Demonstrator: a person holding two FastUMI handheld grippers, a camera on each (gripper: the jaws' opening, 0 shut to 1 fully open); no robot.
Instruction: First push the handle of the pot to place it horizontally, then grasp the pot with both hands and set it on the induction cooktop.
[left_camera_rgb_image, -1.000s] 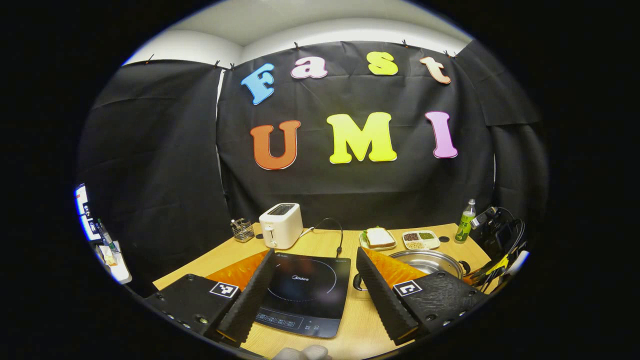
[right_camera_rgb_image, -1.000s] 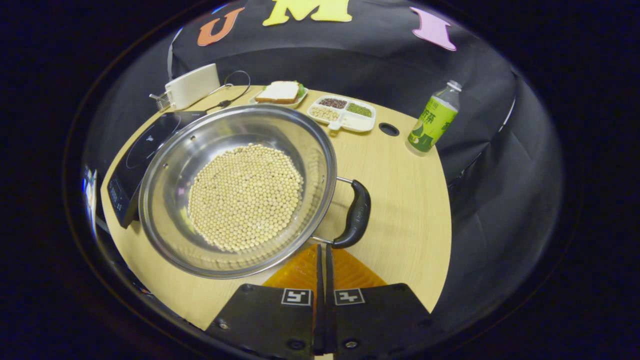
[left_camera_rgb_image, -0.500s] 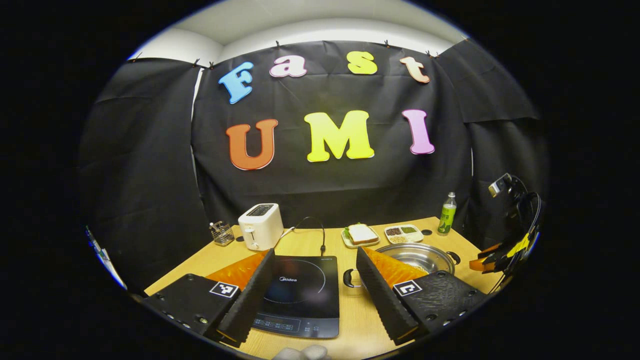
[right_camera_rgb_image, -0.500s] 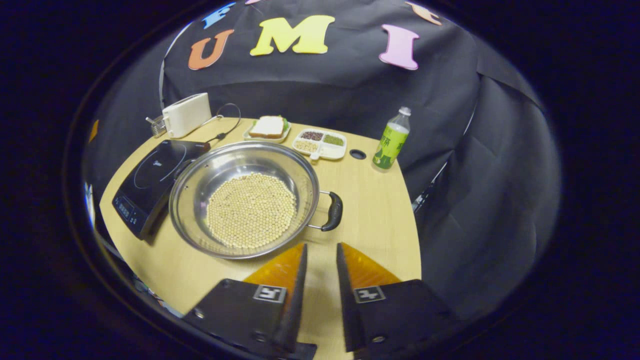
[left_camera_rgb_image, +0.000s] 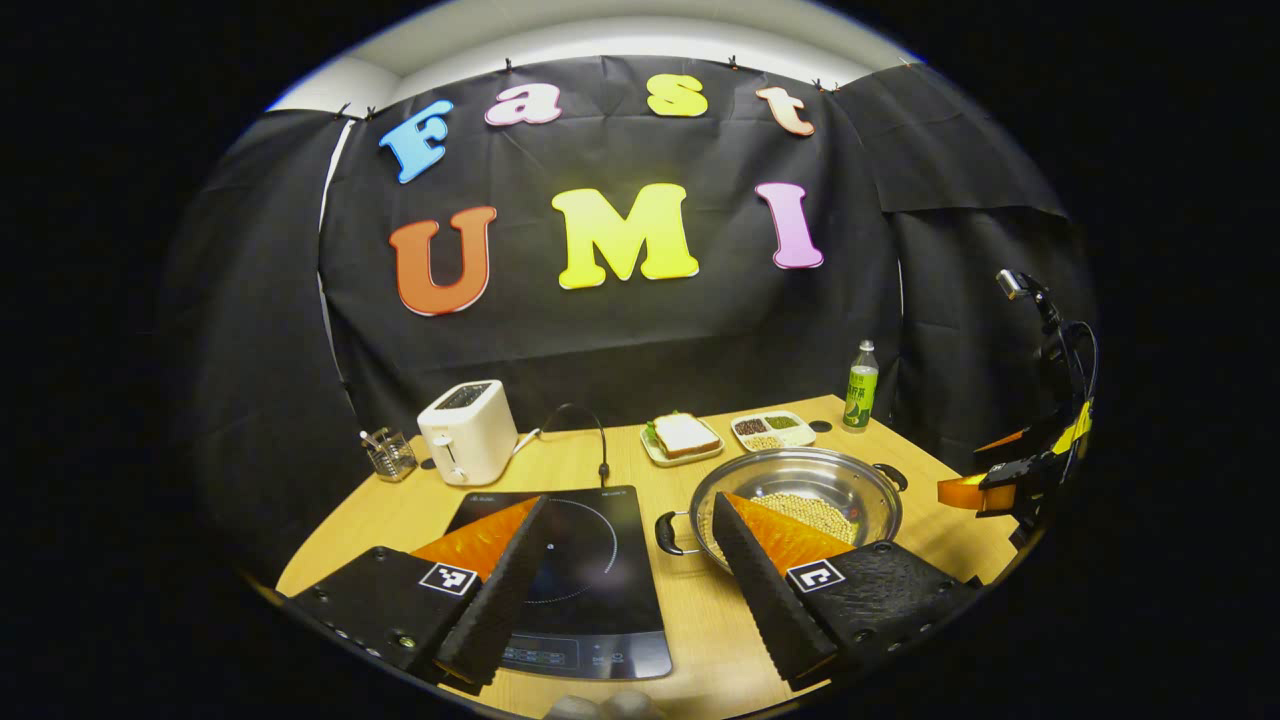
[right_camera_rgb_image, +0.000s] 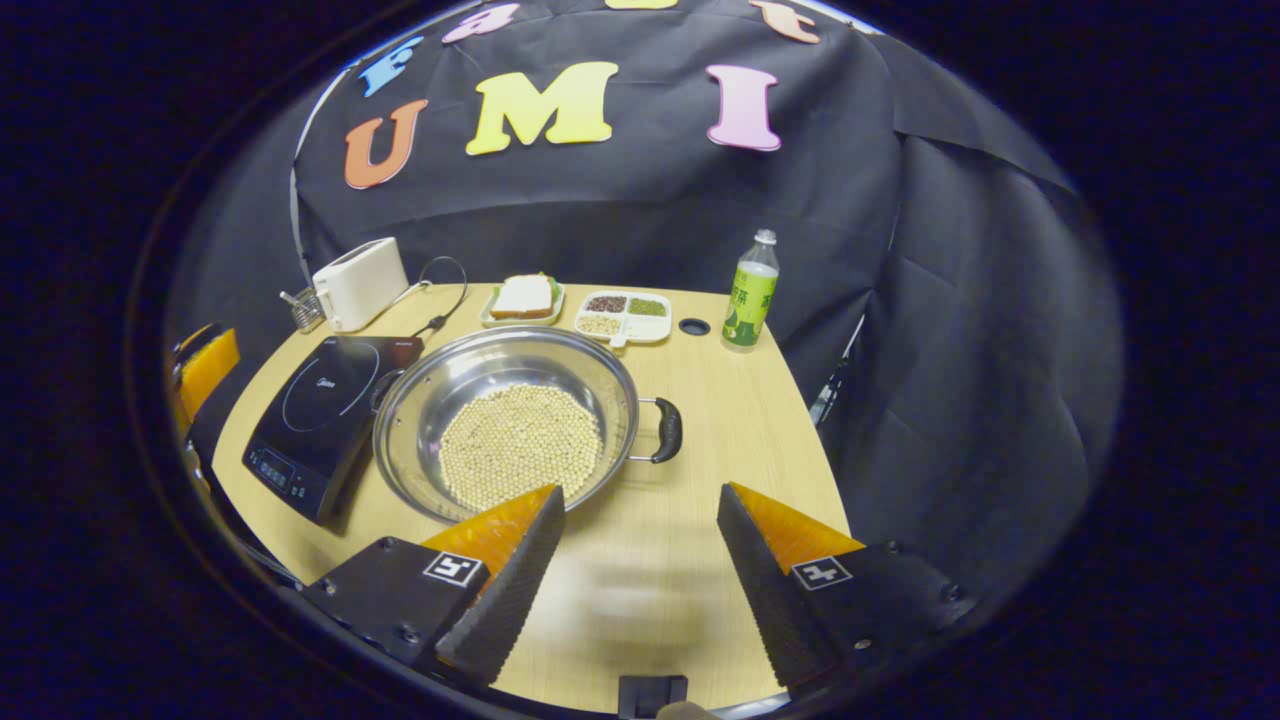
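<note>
Pot (right_camera_rgb_image: 510, 430) lies ahead of the spread right gripper (right_camera_rgb_image: 632, 500), untouched

A wide, shallow steel pot (right_camera_rgb_image: 510, 420) is sitting flat on the worktop (right_camera_rgb_image: 740, 420), carrying a round layer of pale beans (right_camera_rgb_image: 522, 445) across its bottom. It is showing 2 black loop handles on opposite sides: in the right gripper view, one handle (right_camera_rgb_image: 667, 430) is pointing right, away from the cooktop, while the other is facing it. In the left gripper view the near handle (left_camera_rgb_image: 668, 533) is pointing toward the induction cooktop (left_camera_rgb_image: 590, 570). The cooktop, a flat black glass slab with a ring marking and a control strip along its front edge, is lying just beside the pot.
</note>
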